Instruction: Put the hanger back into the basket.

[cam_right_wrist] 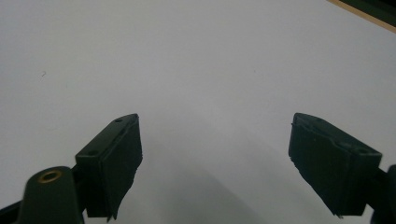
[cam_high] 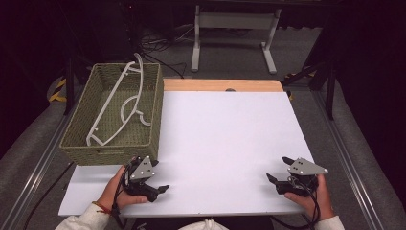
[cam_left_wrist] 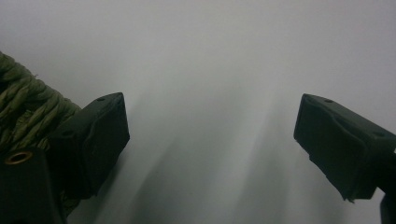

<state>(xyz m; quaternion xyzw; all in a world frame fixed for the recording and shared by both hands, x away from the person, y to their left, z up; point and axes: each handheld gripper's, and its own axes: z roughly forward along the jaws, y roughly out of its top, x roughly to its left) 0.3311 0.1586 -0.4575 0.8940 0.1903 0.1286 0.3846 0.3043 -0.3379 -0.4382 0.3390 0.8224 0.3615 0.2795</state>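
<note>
Near the table's front edge, left gripper (cam_high: pixel 152 184) beside basket (cam_high: pixel 79 143), jaws apart

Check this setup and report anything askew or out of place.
One thing stands out: the white hangers lie slanted in the green woven basket, and one end pokes above its far rim. Both the left gripper and right gripper are open and empty over the white tabletop.
</note>
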